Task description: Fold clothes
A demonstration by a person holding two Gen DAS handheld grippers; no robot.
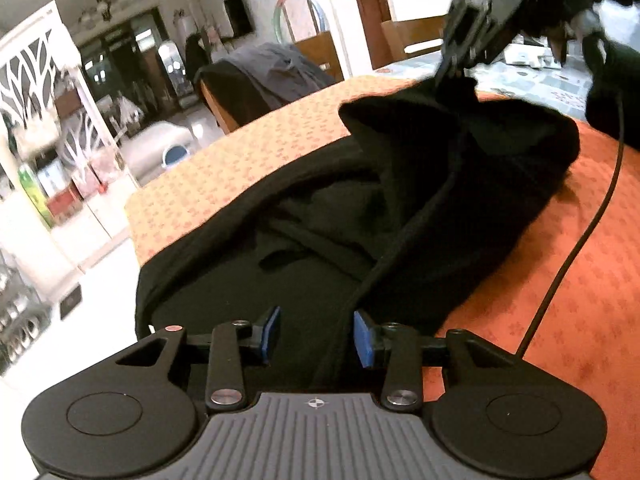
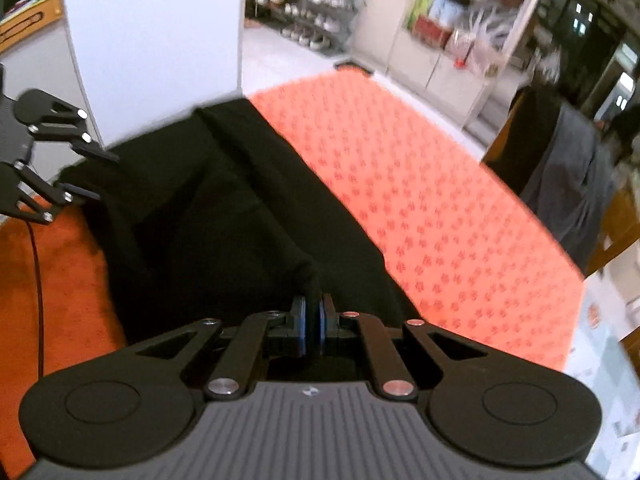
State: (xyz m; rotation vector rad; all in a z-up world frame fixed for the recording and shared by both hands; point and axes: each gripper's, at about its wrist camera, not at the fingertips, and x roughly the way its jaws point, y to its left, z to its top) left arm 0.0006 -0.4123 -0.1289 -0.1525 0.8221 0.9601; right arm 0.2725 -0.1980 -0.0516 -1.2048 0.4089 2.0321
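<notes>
The right gripper [image 2: 313,322] pinches a raised fold of the black garment [image 2: 224,216], which lies on the orange patterned desk [image 2: 440,216]. At far left, the left gripper [image 2: 86,172] stands spread beside the cloth's edge.

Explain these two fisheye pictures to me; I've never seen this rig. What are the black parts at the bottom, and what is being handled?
Each picture comes from a camera on a hand-held gripper a person carries, looking along its two blue-padded fingers. In the left wrist view the left hand-held gripper is open over a black garment lying on an orange patterned cloth. In the right wrist view the right hand-held gripper is shut on a fold of that garment. Each gripper also shows in the other's view. A thin black cable runs across the cloth.
</notes>
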